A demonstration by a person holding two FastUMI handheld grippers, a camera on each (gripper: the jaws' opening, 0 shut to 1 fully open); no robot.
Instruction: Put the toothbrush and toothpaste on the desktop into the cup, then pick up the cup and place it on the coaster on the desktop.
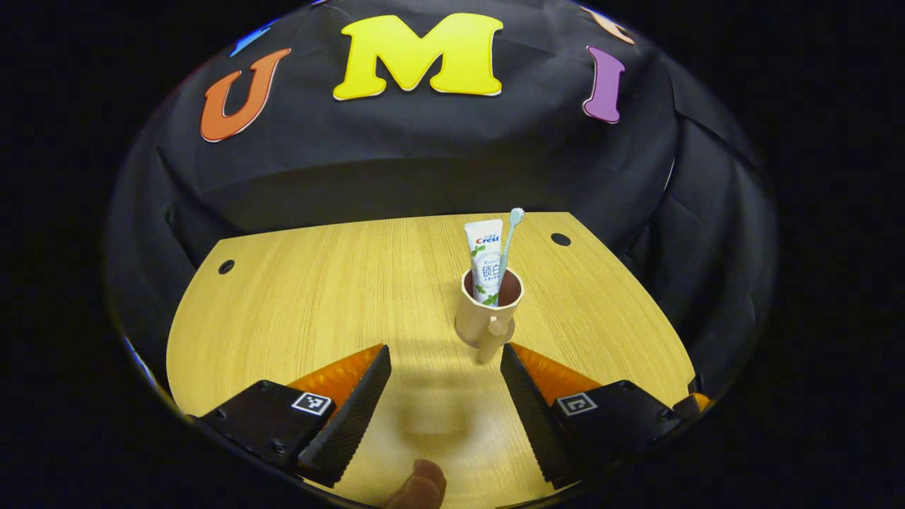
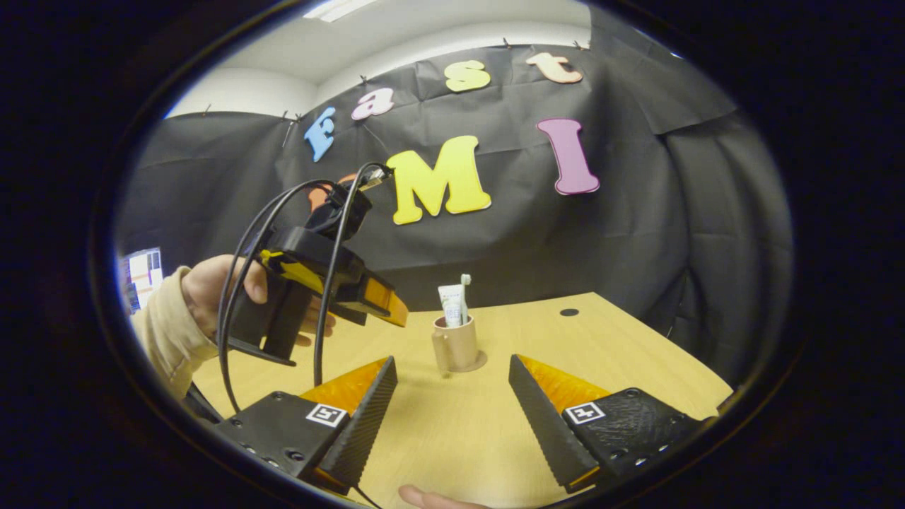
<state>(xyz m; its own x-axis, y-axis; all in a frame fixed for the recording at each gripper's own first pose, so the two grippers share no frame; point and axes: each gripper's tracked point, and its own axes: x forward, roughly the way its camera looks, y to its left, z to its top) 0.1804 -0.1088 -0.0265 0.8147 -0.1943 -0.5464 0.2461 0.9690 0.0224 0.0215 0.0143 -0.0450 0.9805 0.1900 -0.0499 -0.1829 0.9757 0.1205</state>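
Cup [image 1: 488, 311] upright mid-desk [image 1: 297, 318], toothpaste [image 1: 483, 258] and toothbrush [image 1: 510, 244] already standing inside; in right gripper view looks seated on coaster [image 2: 478, 363], so task prob. near done. Left gripper [image 1: 445, 364] spread wide, holding nothing, just short of cup handle [image 1: 493, 341]. Right gripper [image 2: 452, 375] also wide apart, empty, farther back. Rigid, light, likely smooth and top-heavy w/ tall contents; if regrasping, pinch low across body or handle, keep level.
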